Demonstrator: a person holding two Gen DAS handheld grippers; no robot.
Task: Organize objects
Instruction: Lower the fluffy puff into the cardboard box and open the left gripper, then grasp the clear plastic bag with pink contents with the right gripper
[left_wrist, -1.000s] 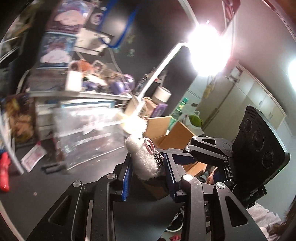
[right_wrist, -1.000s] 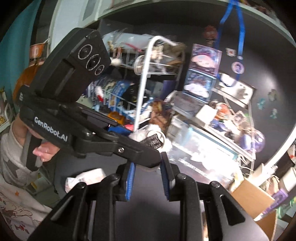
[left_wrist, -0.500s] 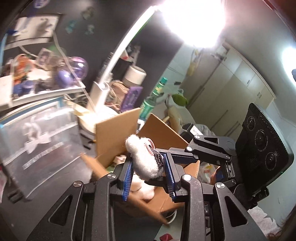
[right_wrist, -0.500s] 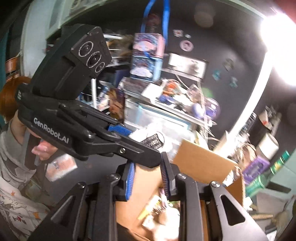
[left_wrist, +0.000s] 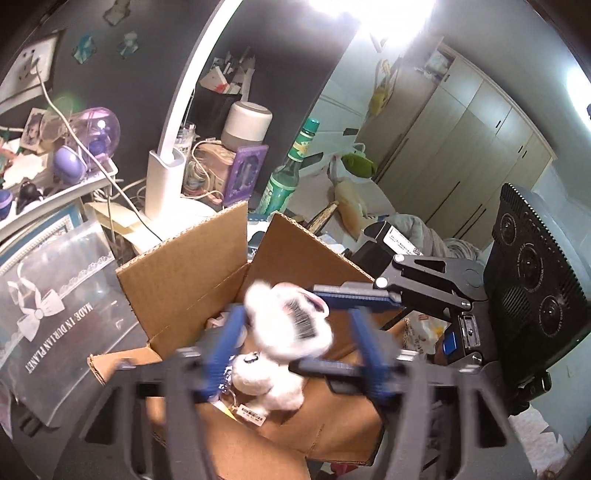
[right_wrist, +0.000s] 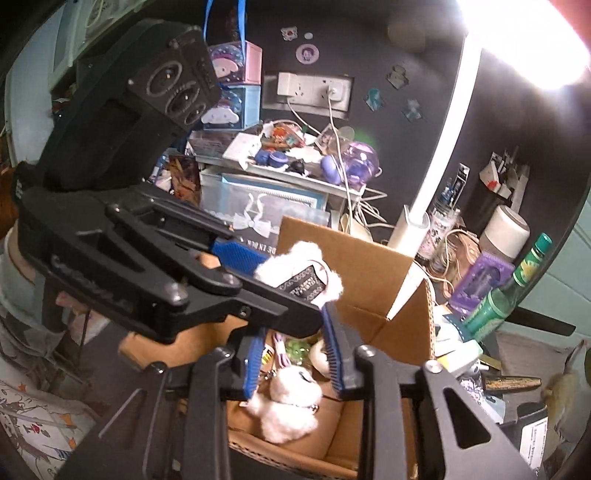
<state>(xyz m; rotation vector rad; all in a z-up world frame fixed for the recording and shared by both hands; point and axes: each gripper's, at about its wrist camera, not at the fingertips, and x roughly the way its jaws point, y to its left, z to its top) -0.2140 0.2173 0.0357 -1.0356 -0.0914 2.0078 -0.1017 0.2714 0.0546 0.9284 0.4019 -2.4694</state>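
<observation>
Left gripper (left_wrist: 295, 347): its jaws have just been opening and now stand wide over the cardboard box (left_wrist: 184, 280); the blue pads are blurred and no longer press on anything.
White plush toy (left_wrist: 288, 325): right there between the left jaws, blurred, its black barcode tag showing, with a clear gap to the pad on its right; I cannot tell whether it touches the left pad.
Same toy, right wrist view (right_wrist: 306, 273): it sits at the tip of the left gripper, above the open box, tag facing the camera.
Right gripper (right_wrist: 295, 363): its jaws have just been opening too, now parted a modest way, and nothing is caught between the pads; they point down into the box.
Cardboard box, right wrist view (right_wrist: 354, 266): flaps up, open top, standing on the dark bench (left_wrist: 74, 424) just beside the clear plastic case (left_wrist: 55, 295) printed with a white bow.
Second plush (left_wrist: 266, 384): white and fluffy, lying inside the box with a barcode tag beside it; in the right wrist view (right_wrist: 291, 402) it shows just below the right jaws.
Behind the box: a white desk lamp (left_wrist: 166, 177) rises from its base, and a green bottle (left_wrist: 284, 177) stands upright near the box's far corner.
Person: a patterned sleeve (right_wrist: 33, 428) shows at the lower left of the right wrist view.
</observation>
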